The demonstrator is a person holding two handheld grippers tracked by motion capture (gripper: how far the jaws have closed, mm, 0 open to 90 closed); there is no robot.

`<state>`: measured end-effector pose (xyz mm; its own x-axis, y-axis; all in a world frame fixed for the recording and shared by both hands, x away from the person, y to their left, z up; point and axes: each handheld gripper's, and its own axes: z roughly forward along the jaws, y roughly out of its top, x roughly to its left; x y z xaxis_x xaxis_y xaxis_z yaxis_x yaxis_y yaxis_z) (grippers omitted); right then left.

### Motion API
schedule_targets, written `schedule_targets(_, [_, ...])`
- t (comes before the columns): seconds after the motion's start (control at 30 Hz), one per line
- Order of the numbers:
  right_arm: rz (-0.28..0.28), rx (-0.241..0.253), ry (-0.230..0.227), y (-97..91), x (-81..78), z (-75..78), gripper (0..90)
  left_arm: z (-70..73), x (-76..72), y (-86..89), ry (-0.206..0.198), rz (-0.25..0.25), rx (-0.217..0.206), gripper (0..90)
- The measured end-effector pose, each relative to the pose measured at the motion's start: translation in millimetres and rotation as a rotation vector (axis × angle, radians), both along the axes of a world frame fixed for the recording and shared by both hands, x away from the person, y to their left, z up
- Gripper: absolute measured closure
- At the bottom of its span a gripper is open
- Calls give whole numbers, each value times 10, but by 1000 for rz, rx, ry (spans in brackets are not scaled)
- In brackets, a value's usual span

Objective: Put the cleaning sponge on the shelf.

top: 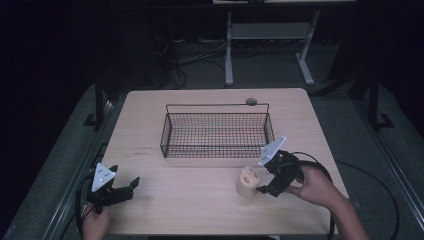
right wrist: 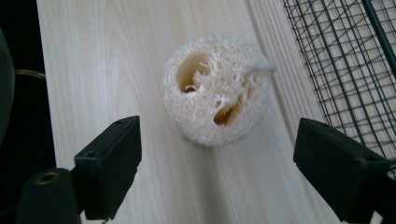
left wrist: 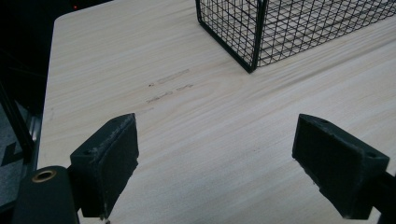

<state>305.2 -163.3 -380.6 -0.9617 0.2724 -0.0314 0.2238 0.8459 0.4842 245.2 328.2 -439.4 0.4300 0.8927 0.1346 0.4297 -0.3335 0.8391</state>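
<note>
Right gripper view gives me the loofah (right wrist: 217, 91) standing on end on the table (right wrist: 116, 56), just ahead of my right gripper (right wrist: 217, 175) and between the lines of its two fingers (right wrist: 109, 165), which are spread wide and hold nothing. The wire basket (right wrist: 350, 70) sits beyond the right-hand finger. My left gripper (left wrist: 229, 170) is also wide open and empty over bare wood, the basket corner (left wrist: 252, 65) well ahead of its fingers.

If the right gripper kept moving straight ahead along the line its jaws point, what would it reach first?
Most likely the loofah sponge: it stands on the table directly ahead of the open right gripper, between the lines of both jaws. The wire basket lies off to one side, outside that path.
</note>
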Motion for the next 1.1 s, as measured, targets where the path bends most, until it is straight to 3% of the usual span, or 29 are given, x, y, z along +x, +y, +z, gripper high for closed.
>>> schedule_targets(0.43, [44, -92, 18, 267, 111, -16, 161, -1, 3, -21, 0, -7, -1, 137])
schedule_targets(0.7, [72, -132, 46, 376, 158, -79, 218, 3, 2, -18, 1, -6, -4, 137])
schedule_targets(0.73, [83, -141, 53, 400, 165, -86, 278, 1, 3, -18, -4, -6, -7, 137])
schedule_targets(1.1, [97, -121, 46, 441, 208, 8, 311, 12, -1, -10, -4, -9, -11, 137])
